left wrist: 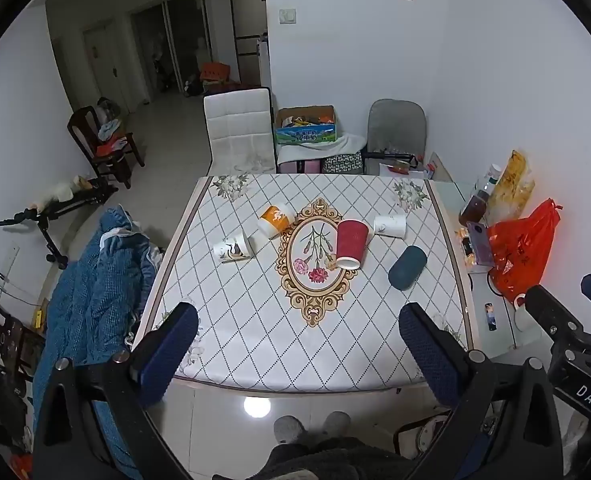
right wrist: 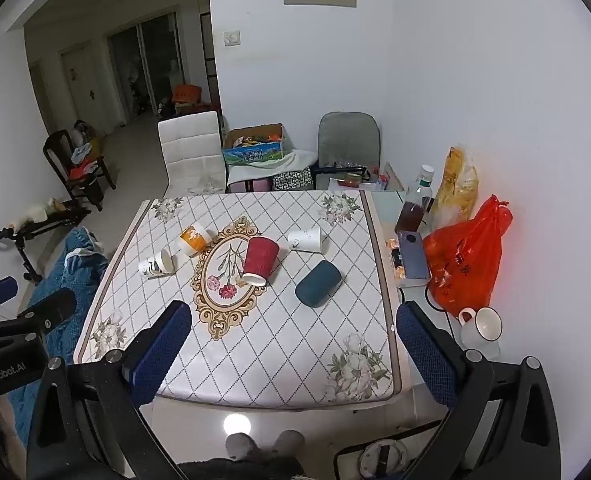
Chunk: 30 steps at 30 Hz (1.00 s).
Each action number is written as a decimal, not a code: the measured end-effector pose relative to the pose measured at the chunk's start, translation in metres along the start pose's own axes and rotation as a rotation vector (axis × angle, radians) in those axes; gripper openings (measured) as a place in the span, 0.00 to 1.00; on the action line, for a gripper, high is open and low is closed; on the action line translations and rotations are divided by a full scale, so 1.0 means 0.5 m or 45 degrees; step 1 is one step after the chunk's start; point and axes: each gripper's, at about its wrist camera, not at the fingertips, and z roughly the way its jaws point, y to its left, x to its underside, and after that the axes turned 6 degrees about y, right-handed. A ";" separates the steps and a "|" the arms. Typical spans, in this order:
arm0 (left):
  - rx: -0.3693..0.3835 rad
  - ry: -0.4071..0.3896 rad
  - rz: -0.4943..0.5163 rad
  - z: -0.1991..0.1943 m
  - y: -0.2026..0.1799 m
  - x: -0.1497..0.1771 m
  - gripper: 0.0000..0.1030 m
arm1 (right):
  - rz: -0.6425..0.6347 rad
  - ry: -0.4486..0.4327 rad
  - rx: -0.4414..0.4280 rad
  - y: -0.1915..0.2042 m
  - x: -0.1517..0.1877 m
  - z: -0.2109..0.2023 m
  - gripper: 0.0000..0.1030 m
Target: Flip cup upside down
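Several cups lie on their sides on the patterned table point(left wrist: 255, 340): a red ribbed paper cup point(left wrist: 350, 243) point(right wrist: 259, 260) at the centre, a dark teal cup point(left wrist: 407, 267) point(right wrist: 318, 283) to its right, a white cup point(left wrist: 390, 225) point(right wrist: 305, 239) behind it, an orange cup point(left wrist: 274, 221) point(right wrist: 193, 239) and a white patterned cup point(left wrist: 233, 246) point(right wrist: 156, 265) to the left. My left gripper point(left wrist: 299, 324) is open and empty above the near table edge. My right gripper point(right wrist: 293, 324) is open and empty, also well short of the cups.
A red plastic bag point(right wrist: 465, 264), bottles, a phone box point(right wrist: 413, 254) and a white mug point(right wrist: 481, 326) crowd the glass strip at the table's right by the wall. A blue blanket point(left wrist: 91, 300) lies on the left. Chairs point(left wrist: 239, 132) stand behind the table.
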 end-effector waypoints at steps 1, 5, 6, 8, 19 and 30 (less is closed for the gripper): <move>-0.005 -0.002 0.004 0.000 -0.001 0.000 1.00 | -0.001 0.001 0.001 0.000 0.000 0.000 1.00; -0.001 -0.006 0.000 0.000 0.000 0.000 1.00 | 0.001 0.000 0.001 -0.002 0.000 0.000 1.00; -0.003 -0.007 0.001 0.000 0.000 0.001 1.00 | 0.004 0.002 -0.001 -0.004 0.000 0.000 1.00; 0.000 -0.006 0.002 0.000 0.001 0.000 1.00 | 0.010 0.003 -0.004 -0.001 -0.007 -0.003 1.00; -0.006 -0.012 0.002 0.002 0.001 -0.013 1.00 | -0.001 -0.003 -0.011 -0.003 -0.011 0.002 1.00; -0.011 -0.023 0.005 -0.009 -0.003 -0.024 1.00 | -0.004 -0.009 -0.016 0.003 -0.021 -0.005 1.00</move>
